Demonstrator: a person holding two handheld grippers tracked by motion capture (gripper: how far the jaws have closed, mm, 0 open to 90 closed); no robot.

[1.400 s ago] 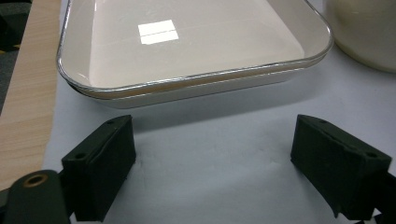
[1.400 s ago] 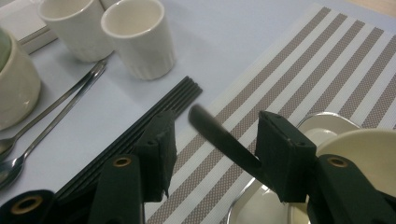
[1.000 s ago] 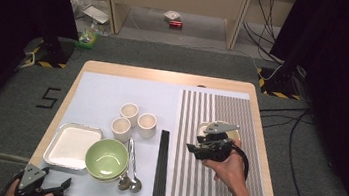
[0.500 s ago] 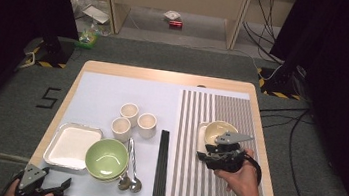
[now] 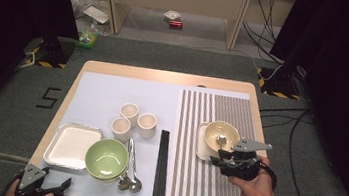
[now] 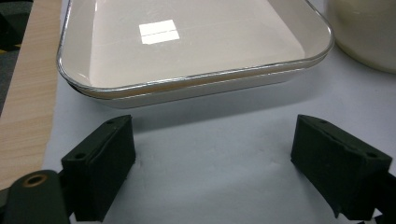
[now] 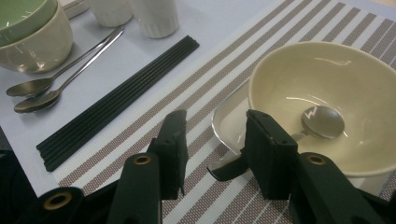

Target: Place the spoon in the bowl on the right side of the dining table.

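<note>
Currently: right gripper [image 7: 212,149] at lower centre of right gripper view, jaws part-way apart and just been closing, nothing clamped; edge of small plate [image 7: 223,125] lies between them. Cream bowl [image 7: 327,98] at right of that frame sits on the plate, holds one spoon [image 7: 322,122], bowl end down inside. High view: same bowl [image 5: 222,134] right of centre on striped mat [image 5: 189,145], right gripper [image 5: 235,162] just below it. Green bowl [image 5: 107,156] lower left, stacked in a cream one, empty. Three cups [image 5: 134,121] centre, nothing seen inside. Tray [image 6: 196,51] across top of left gripper view, empty. Left gripper [image 6: 212,172] jaws wide apart over bare table, clamping nothing
</note>
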